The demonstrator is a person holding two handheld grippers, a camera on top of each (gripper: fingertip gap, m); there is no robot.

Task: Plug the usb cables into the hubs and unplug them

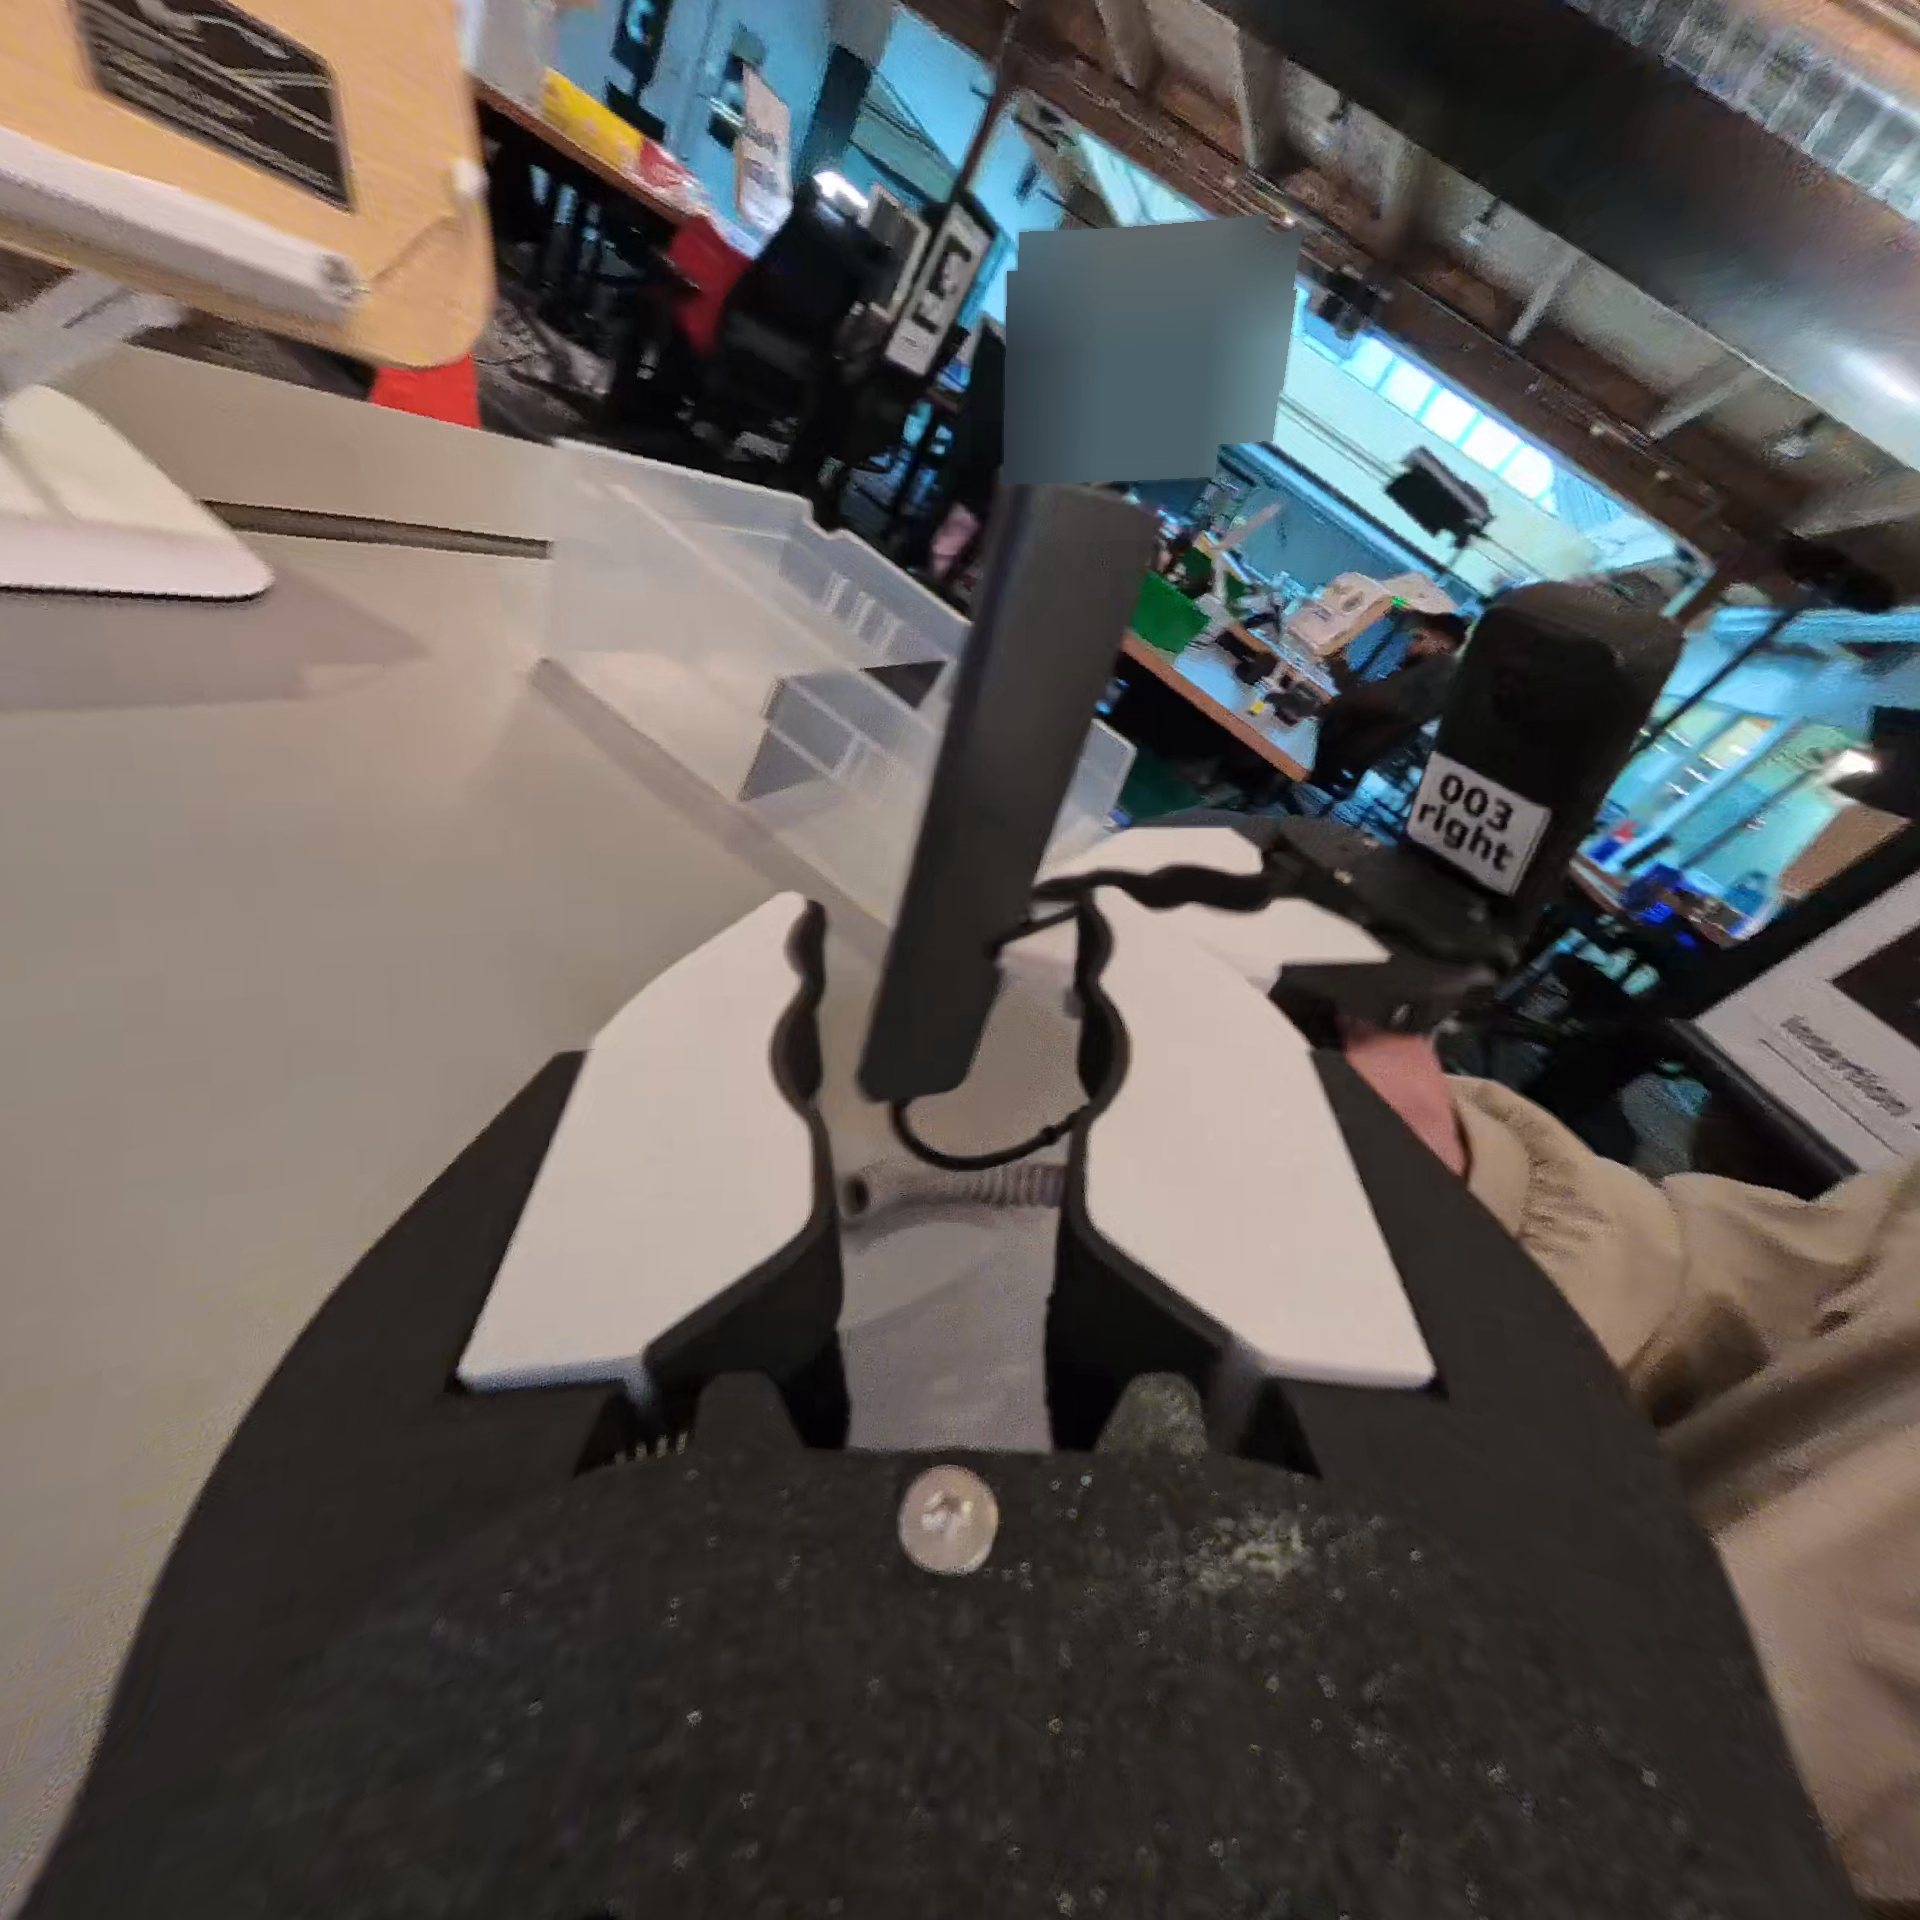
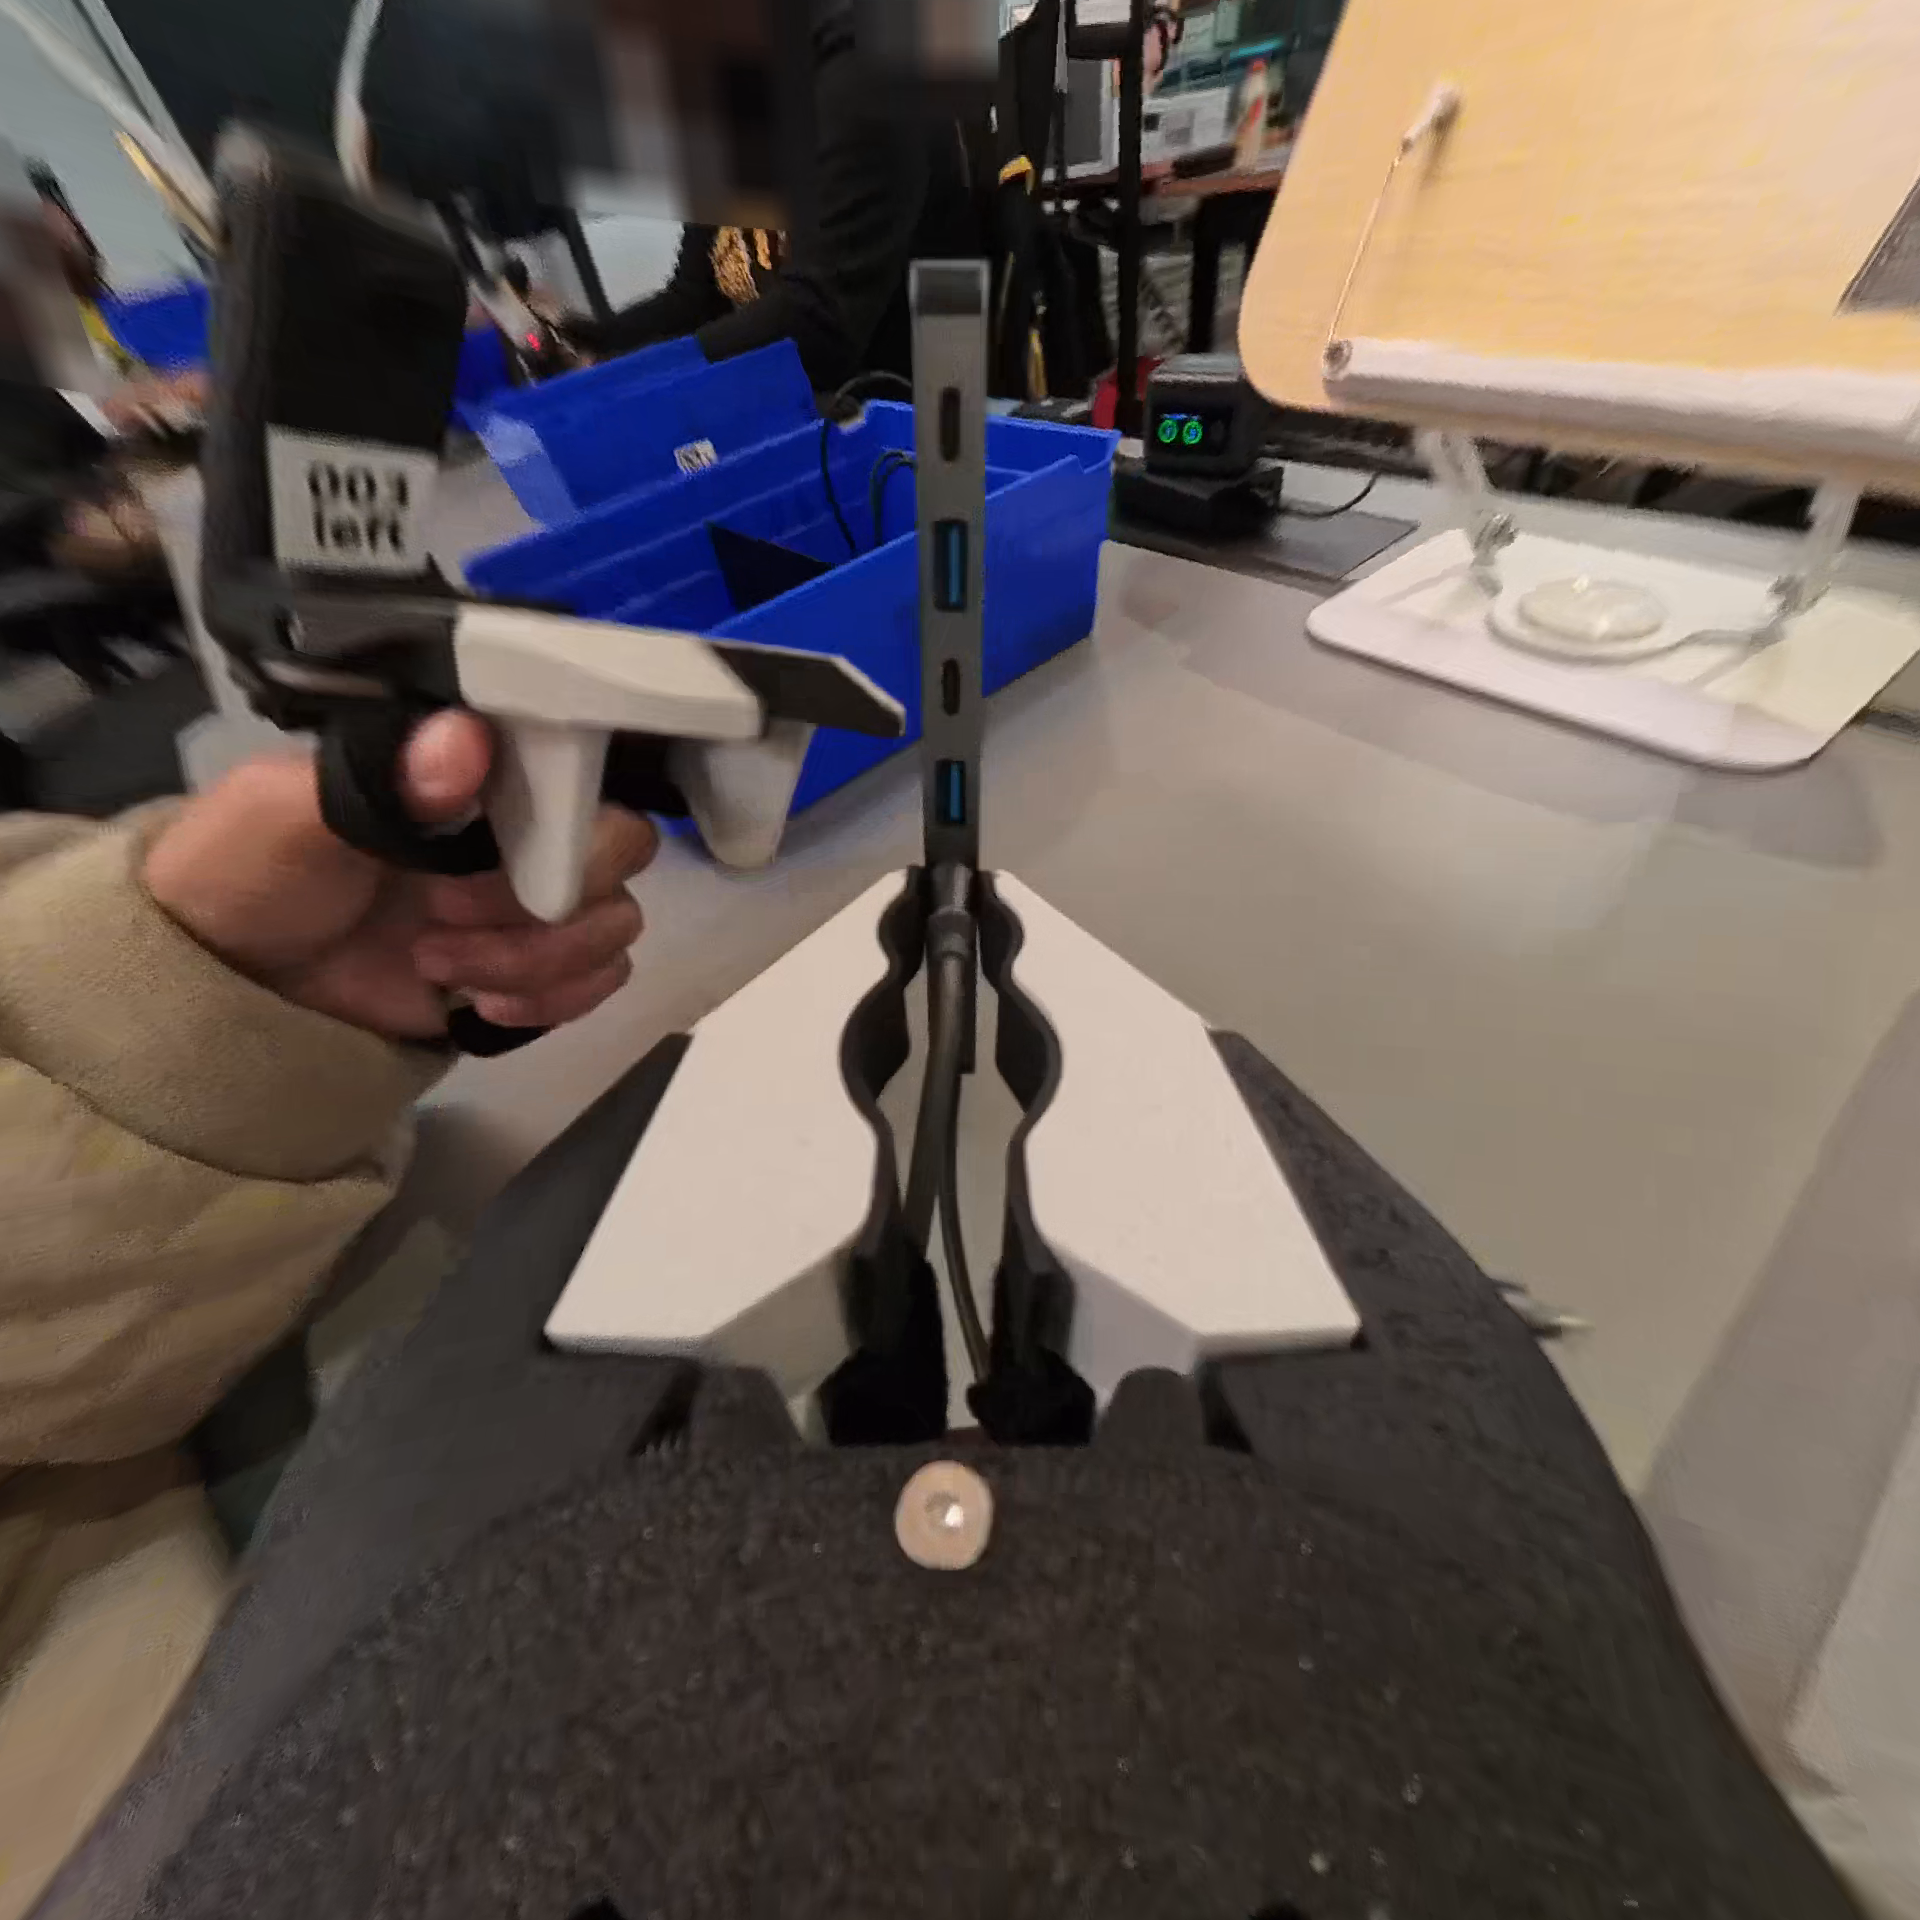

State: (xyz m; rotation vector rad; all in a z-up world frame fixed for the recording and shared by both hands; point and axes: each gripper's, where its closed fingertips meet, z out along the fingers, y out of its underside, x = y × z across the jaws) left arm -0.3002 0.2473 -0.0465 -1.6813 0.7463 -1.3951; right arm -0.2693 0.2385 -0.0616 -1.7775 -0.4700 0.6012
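Note:
A dark grey USB hub (image 2: 948, 561) stands upright, showing blue USB ports and small oval ports on its narrow side. My right gripper (image 2: 948, 883) is shut on its lower end, where its black cable (image 2: 940, 1091) leaves and runs back between the fingers. In the left wrist view the hub (image 1: 1008, 748) leans up between the tips of my left gripper (image 1: 945, 925), which is open and does not touch it. A thin black cable (image 1: 977, 1148) loops under the hub. The right gripper (image 1: 1195, 883) reaches in from the right. The left gripper (image 2: 821, 696) shows side-on with its tip at the hub.
A blue divided bin (image 2: 1039, 582) stands behind the hub. A clear plastic bin (image 1: 727, 644) lies on the grey table (image 2: 1351, 987). A wooden book stand (image 2: 1558, 260) on a white base is at the right. A hand in a beige sleeve (image 2: 156, 1143) holds the left gripper. Left tips to right tips: about 4 cm.

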